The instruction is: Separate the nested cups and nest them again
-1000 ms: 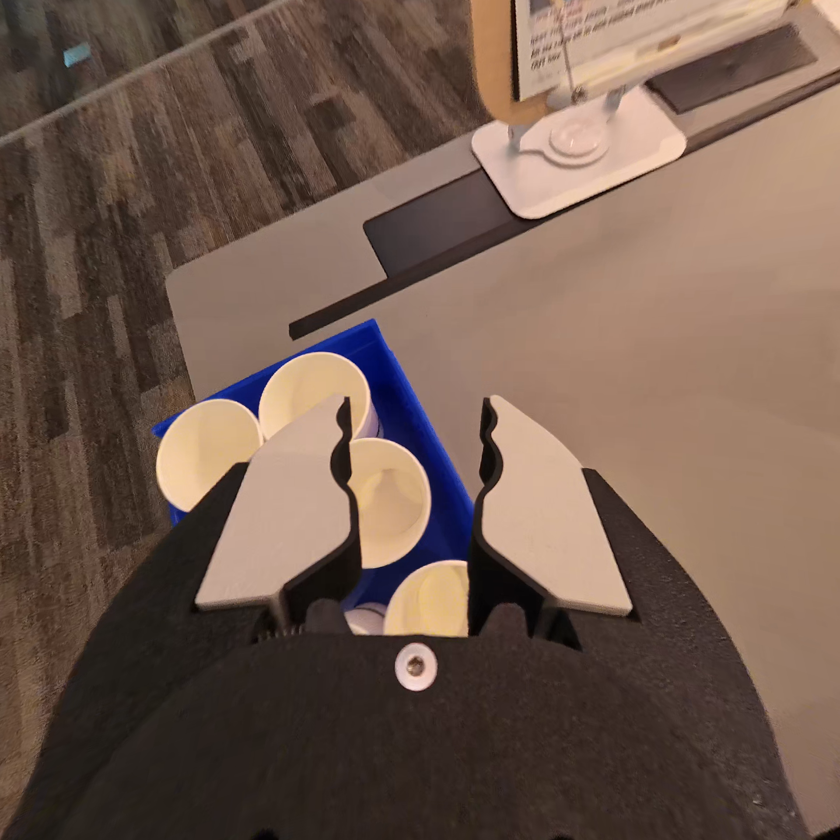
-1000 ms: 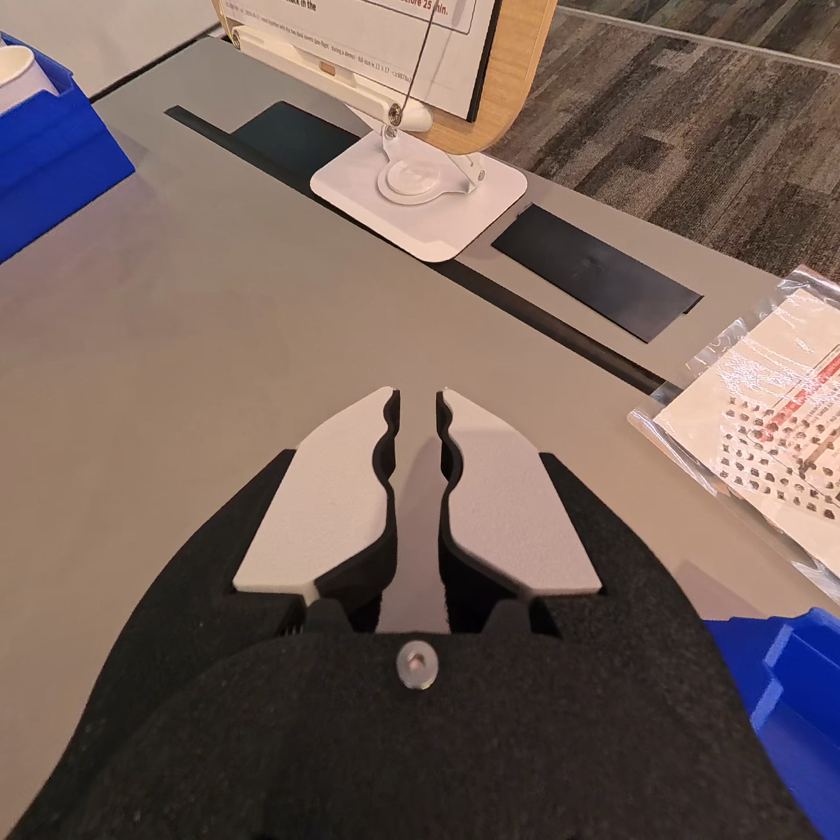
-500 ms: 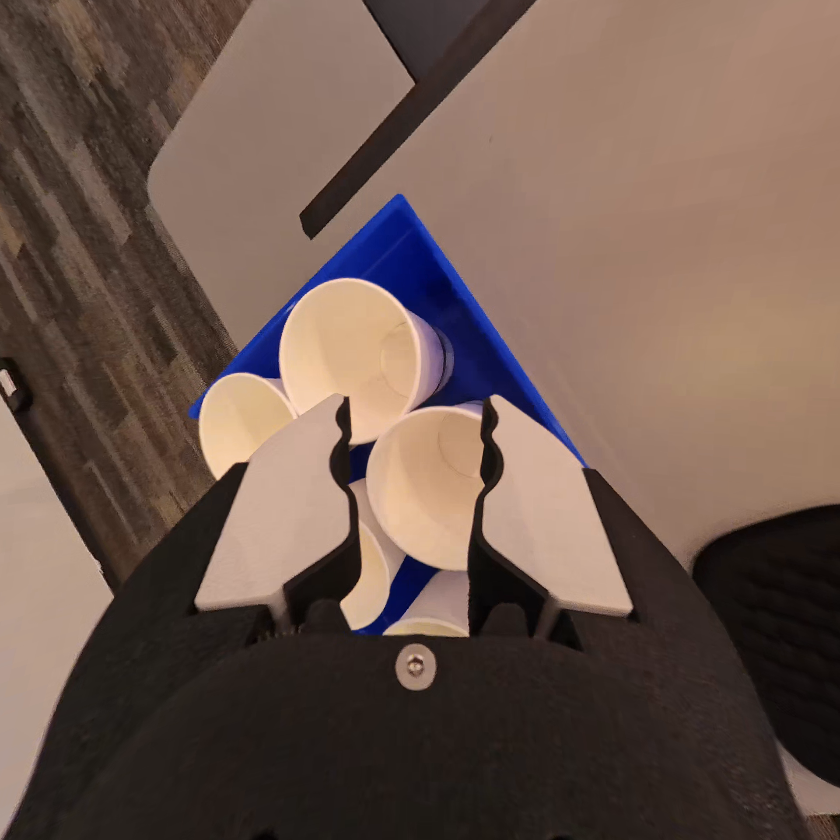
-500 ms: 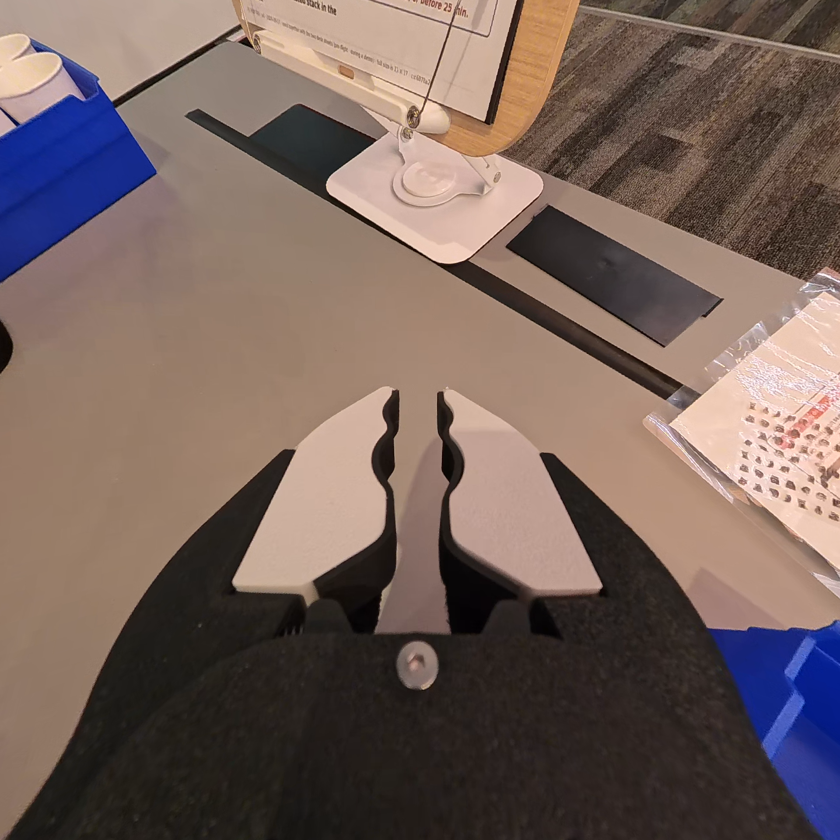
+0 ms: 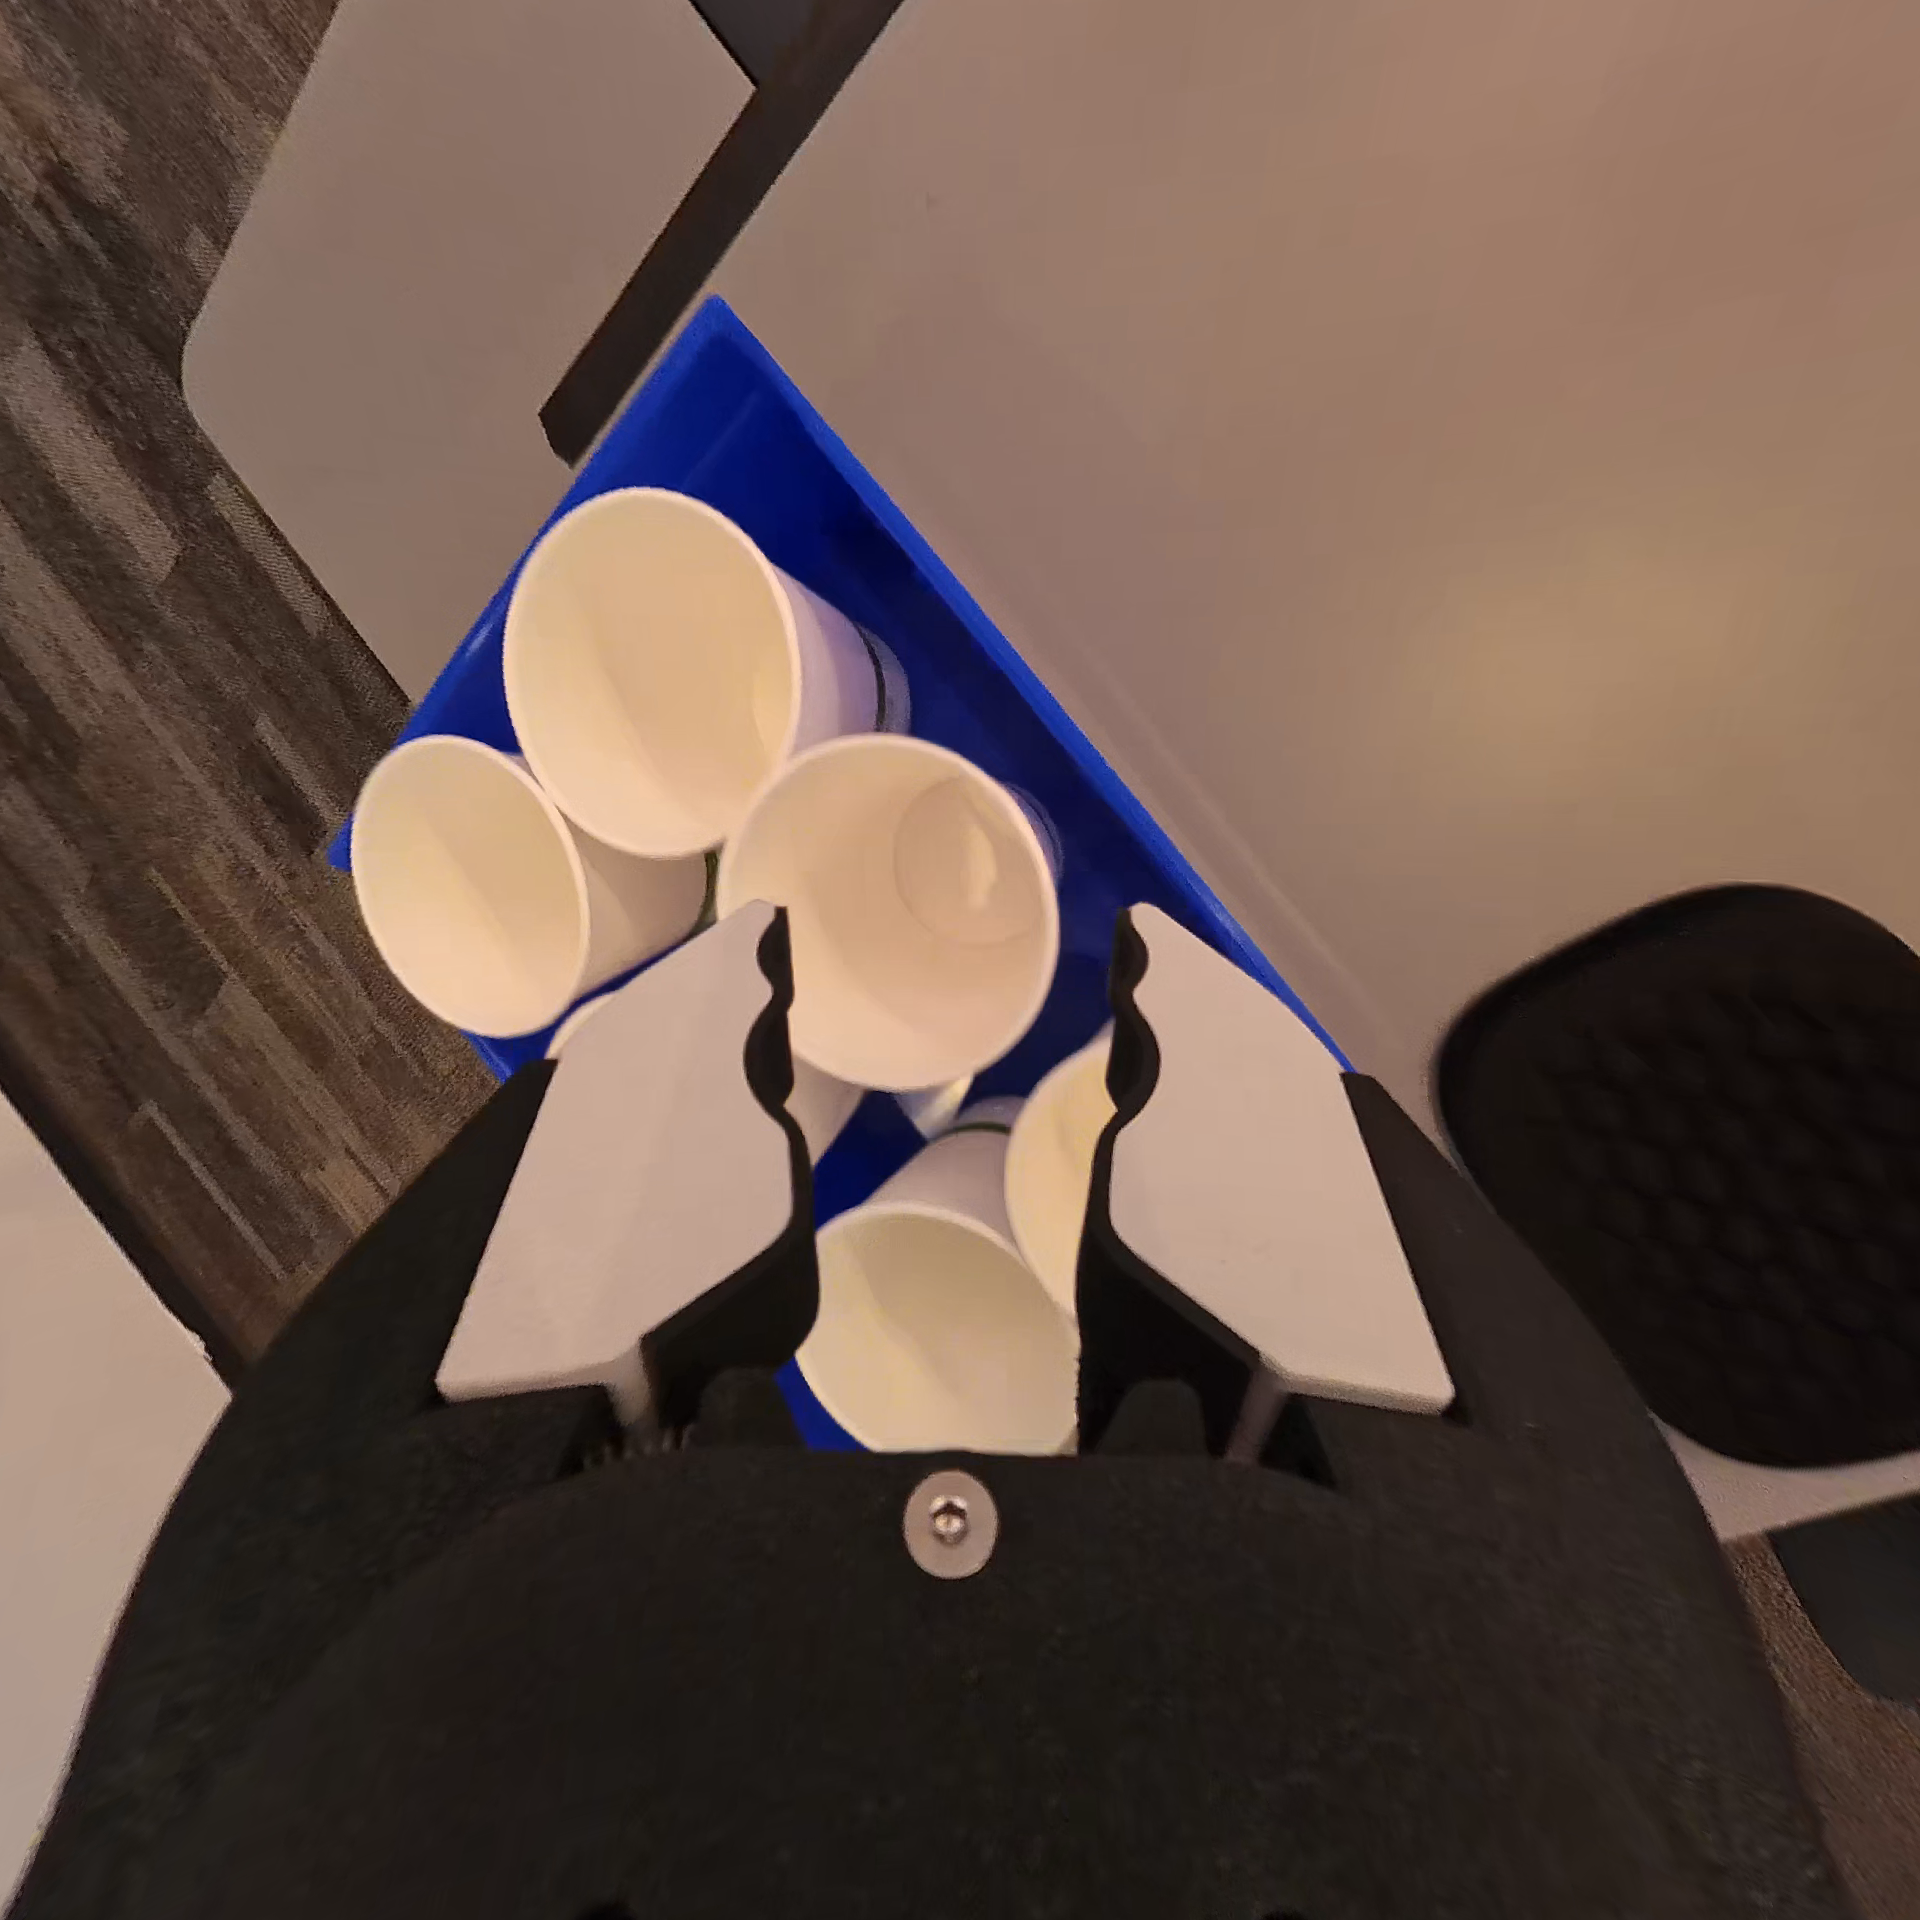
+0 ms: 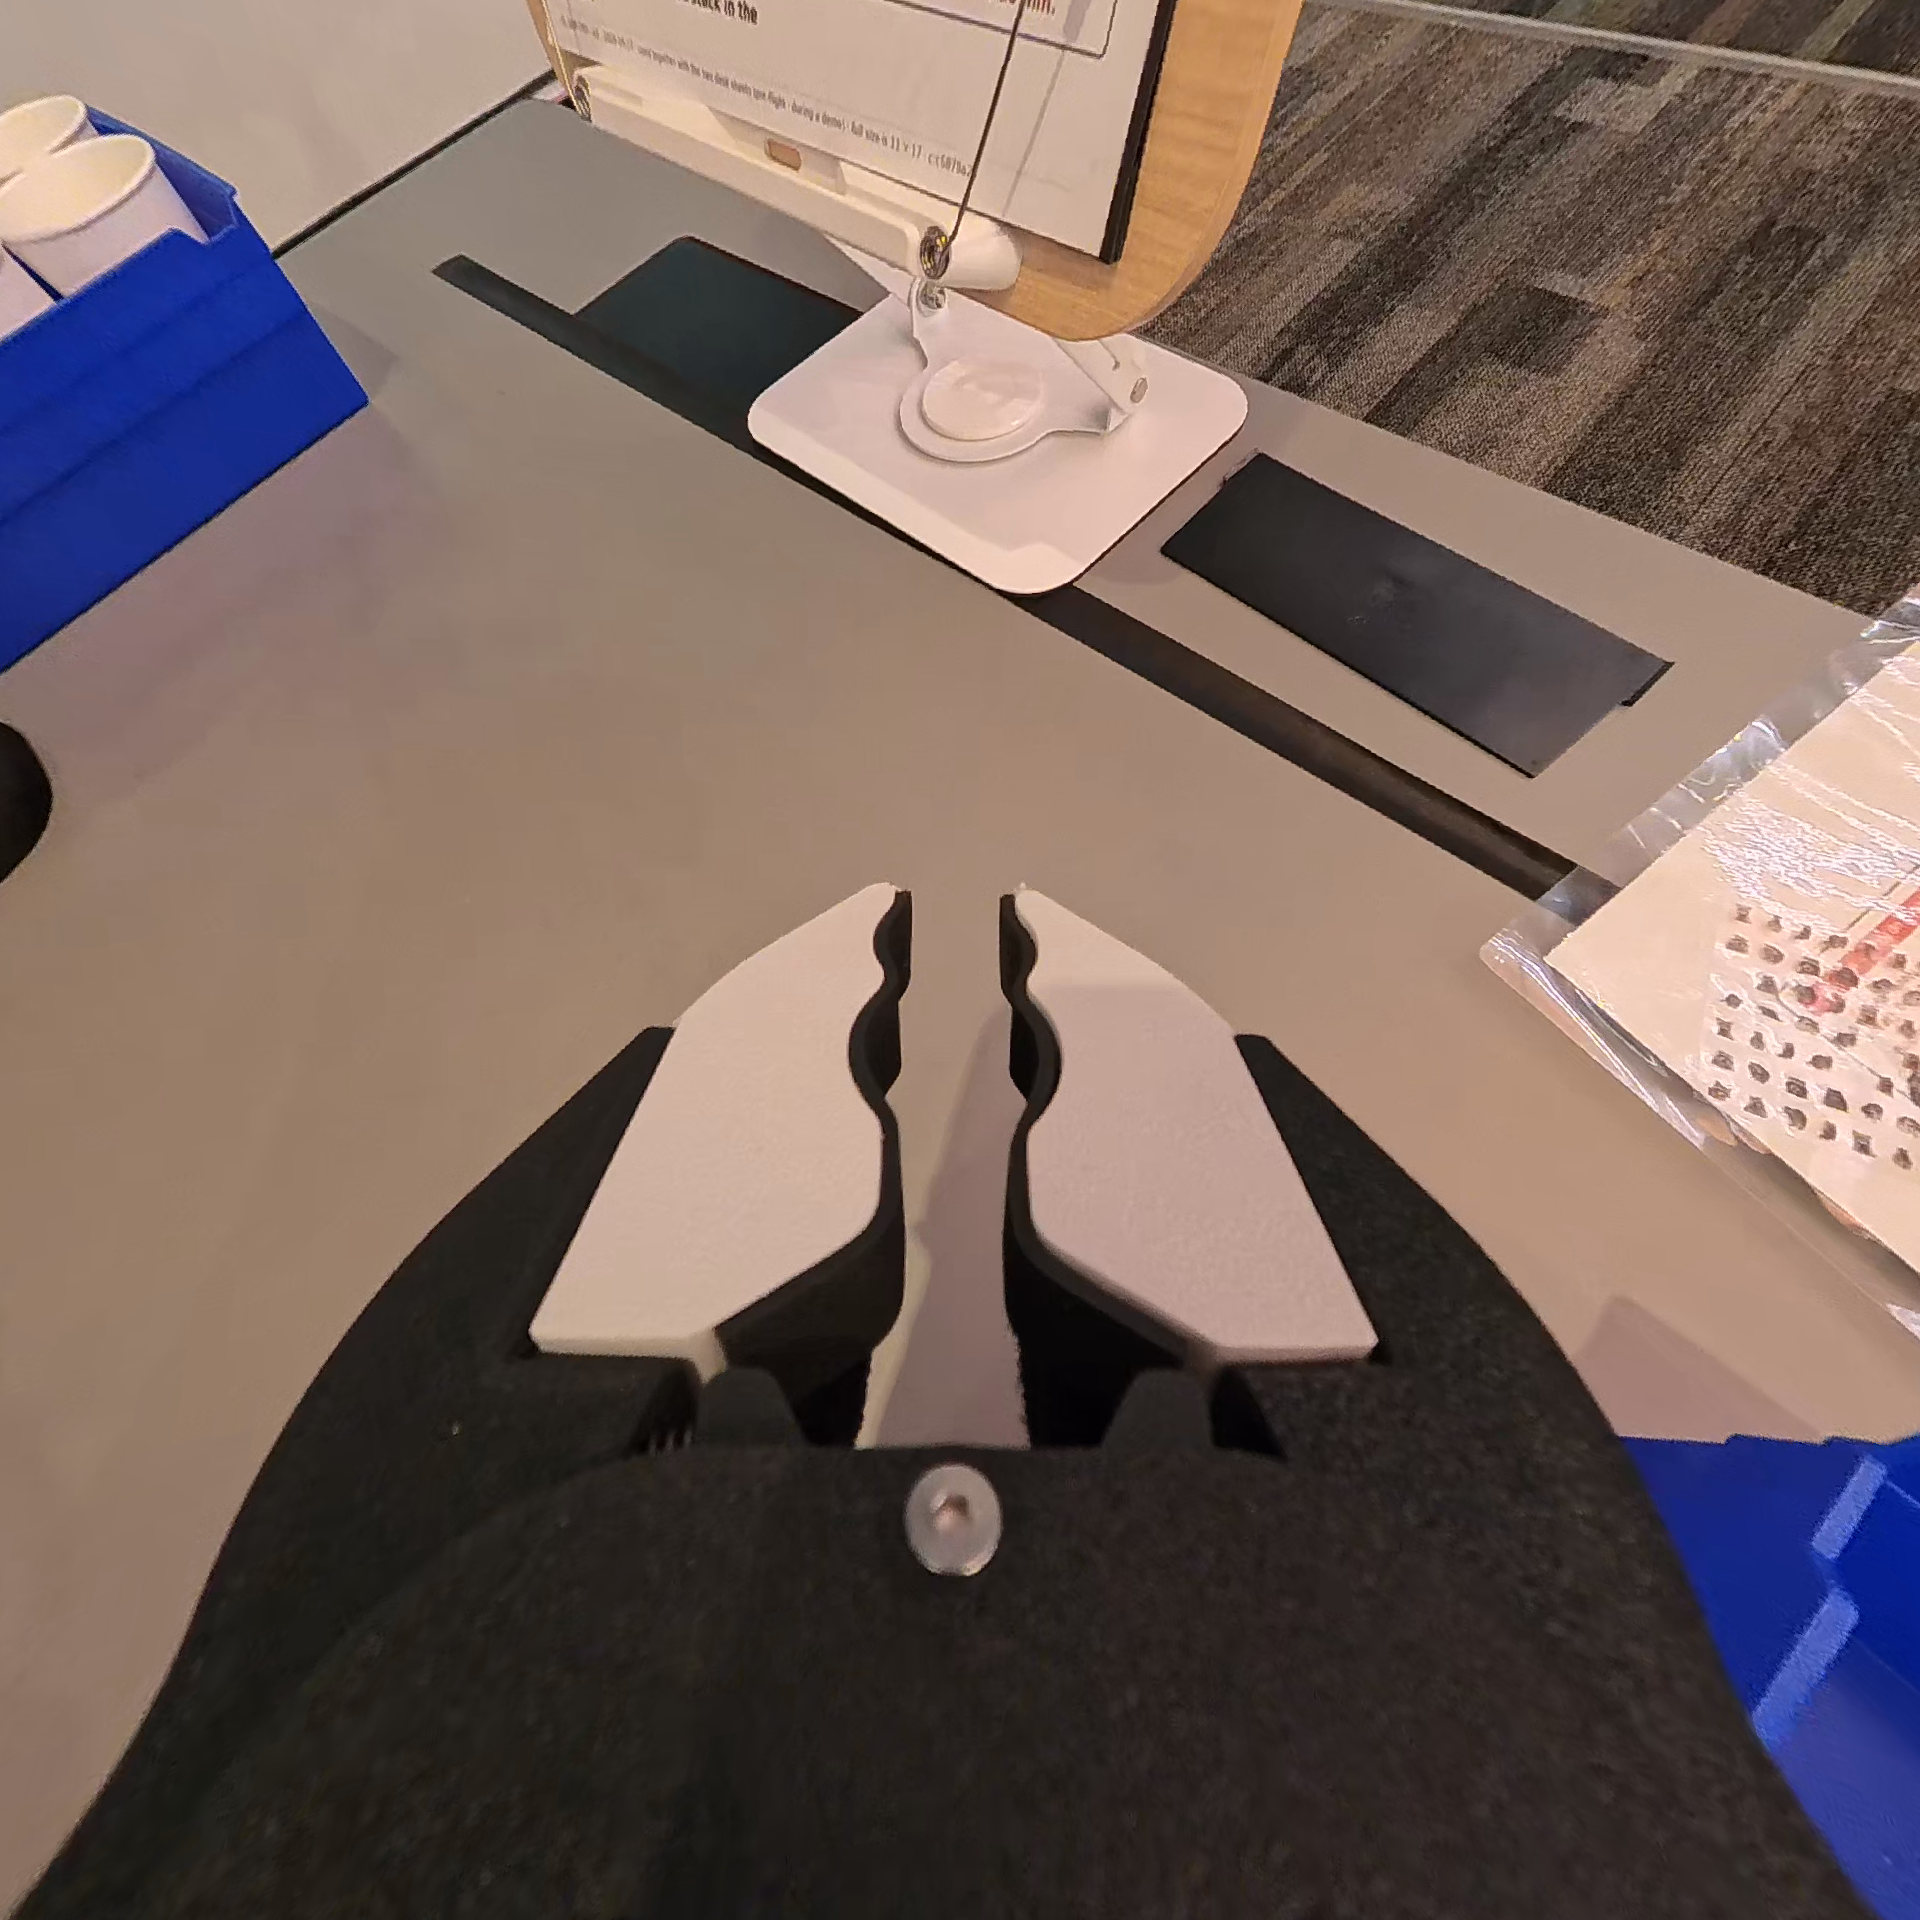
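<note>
My left gripper [image 5: 948,940] hangs over the blue bin [image 5: 821,478] with its fingers spread wide and nothing between them; the mouth of one white paper cup [image 5: 894,909] shows through the gap, but neither finger touches it as far as I can tell. That cup leans among several others packed in the bin: a larger-looking one [image 5: 649,670] behind it toward the bin's far corner, another [image 5: 462,883] at the left edge, and two more [image 5: 935,1320] close under my fingers, one of them partly hidden by the right finger. Whether any of these are nested stacks I cannot tell from above, though darker bands show low on a couple of them. The bin sits near the corner of the grey table [image 5: 1351,416], beside a black strip [image 5: 707,218] set into the top, and a black mesh chair seat [image 5: 1704,1164] shows past the table edge. My right gripper [image 6: 956,904] hovers above bare table, well apart from the cups, its fingers parted by only a narrow slit and holding nothing. Ahead of it stands a white stand [image 6: 997,457] carrying a wood-edged sign board [image 6: 1195,208], a clear plastic bag of printed sheets [image 6: 1745,997] lies to the right, and a second blue bin's corner [image 6: 1808,1621] sits at lower right.
</note>
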Demonstrator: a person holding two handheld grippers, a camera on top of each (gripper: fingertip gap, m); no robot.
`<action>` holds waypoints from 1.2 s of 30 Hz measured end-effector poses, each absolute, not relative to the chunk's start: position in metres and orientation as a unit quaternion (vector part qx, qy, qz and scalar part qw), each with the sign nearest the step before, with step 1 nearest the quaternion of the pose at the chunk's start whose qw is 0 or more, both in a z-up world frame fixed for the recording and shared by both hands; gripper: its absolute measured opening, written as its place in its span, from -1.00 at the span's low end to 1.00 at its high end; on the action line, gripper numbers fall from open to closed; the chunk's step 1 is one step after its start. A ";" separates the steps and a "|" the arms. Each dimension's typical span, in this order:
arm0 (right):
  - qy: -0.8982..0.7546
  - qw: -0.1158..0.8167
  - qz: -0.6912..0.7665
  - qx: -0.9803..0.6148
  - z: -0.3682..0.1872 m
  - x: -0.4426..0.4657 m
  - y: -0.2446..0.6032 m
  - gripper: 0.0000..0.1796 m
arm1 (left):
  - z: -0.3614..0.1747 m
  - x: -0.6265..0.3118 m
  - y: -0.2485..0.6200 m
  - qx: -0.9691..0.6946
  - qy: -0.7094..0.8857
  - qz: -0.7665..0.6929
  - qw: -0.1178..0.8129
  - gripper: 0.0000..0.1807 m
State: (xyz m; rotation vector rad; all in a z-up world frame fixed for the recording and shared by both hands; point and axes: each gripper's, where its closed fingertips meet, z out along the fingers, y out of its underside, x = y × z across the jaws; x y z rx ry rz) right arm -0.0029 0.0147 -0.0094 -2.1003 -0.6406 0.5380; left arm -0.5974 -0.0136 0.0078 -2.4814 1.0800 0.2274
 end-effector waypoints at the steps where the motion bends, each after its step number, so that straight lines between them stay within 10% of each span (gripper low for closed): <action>1: -0.258 0.424 0.214 -0.841 -0.011 -0.004 0.015 -0.83 | 0.010 -0.598 -0.022 -0.893 0.390 0.076 0.214 -0.35; 36: -0.270 0.397 0.213 -0.851 -0.026 -0.012 0.014 -0.83 | -0.075 -0.614 -0.124 -0.865 0.484 0.063 0.116 -0.78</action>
